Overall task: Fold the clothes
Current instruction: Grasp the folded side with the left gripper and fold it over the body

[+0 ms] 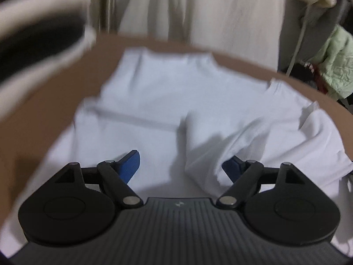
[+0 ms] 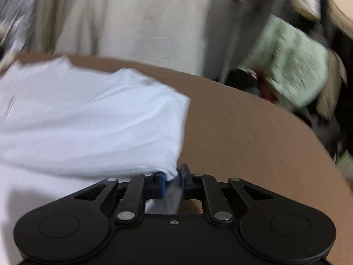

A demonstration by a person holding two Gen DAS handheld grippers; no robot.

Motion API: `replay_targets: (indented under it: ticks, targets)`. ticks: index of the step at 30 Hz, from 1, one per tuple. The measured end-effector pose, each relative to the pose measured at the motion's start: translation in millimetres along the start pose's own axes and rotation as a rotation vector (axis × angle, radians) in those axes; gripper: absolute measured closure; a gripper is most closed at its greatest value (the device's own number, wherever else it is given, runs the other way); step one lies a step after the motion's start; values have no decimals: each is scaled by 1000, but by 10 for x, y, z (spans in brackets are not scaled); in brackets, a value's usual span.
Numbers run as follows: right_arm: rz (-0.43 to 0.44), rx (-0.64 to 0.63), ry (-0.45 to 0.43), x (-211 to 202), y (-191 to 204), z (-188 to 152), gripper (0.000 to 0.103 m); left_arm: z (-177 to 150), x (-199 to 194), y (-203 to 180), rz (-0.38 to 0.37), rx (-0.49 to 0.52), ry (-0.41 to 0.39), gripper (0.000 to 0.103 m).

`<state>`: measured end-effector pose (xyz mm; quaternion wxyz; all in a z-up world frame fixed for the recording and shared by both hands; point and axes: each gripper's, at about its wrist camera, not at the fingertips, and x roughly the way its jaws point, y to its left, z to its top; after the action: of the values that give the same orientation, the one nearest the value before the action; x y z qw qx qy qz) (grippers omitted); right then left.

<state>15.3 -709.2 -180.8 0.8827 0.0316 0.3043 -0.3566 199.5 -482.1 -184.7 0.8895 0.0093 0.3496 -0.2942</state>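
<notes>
One white shirt on show here, one brown table beneath it, and two claws at work, one in each hand. Count the extras behind the table: one pale green cloth, one long off-white curtain or hanging fabric, and a dark heap with a touch of red beside the green cloth, too blurred to name. At the table's far left edge in the left view there is a dark, pale-rimmed shape, badly out of focus, and I cannot tell what it is.

The table is smooth, plain brown, its far edge curving across both views. The room behind it is cluttered and dim, fabric hanging straight down past the table's back edge.

Now the shirt: it lies spread on the table, covering most of its middle, with one raised fold running toward the near edge. The left claw stands wide apart over the shirt, blue pads well clear on either side, and that raised fold sits between them with a flap draped across the right pad; nothing is gripped.

Over to the right claw: nearly closed, its pads pinching a corner of the shirt right at the cloth's edge. From that pinch the shirt stretches away to the left across the table, bare brown tabletop to the right.
</notes>
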Motion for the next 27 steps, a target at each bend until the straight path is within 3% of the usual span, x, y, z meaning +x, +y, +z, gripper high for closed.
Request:
replay_targets:
  ticks: [3, 4, 7, 9, 12, 18, 21, 23, 25, 27]
  targets:
    - [11, 39, 28, 37, -29, 17, 90, -16, 53, 47, -16, -25, 1, 20]
    - [10, 42, 37, 52, -21, 20, 90, -12, 53, 14, -43, -12, 2, 24]
    - [18, 25, 45, 58, 0, 32, 90, 47, 24, -124, -129, 39, 5, 98]
    - [34, 61, 47, 43, -80, 39, 88, 145, -37, -265, -194, 85, 3, 98]
    - [68, 123, 51, 55, -152, 3, 87, 477, -250, -585, -247, 148, -83, 98]
    - [72, 154, 76, 55, -145, 21, 86, 1416, -914, -1219, -466, 217, -391, 98]
    - [50, 206, 91, 39, -168, 65, 70, 1689, -1166, -1493, -551, 229, -419, 98]
    - [36, 242, 98, 20, -182, 87, 51, 1766, -1215, -1630, -597, 220, -410, 98]
    - [49, 281, 101, 1, -203, 79, 43, 1790, -1202, -1728, -612, 229, -412, 98]
    - [66, 321, 106, -23, -231, 47, 43, 1745, -1209, -1753, -626, 243, -433, 98]
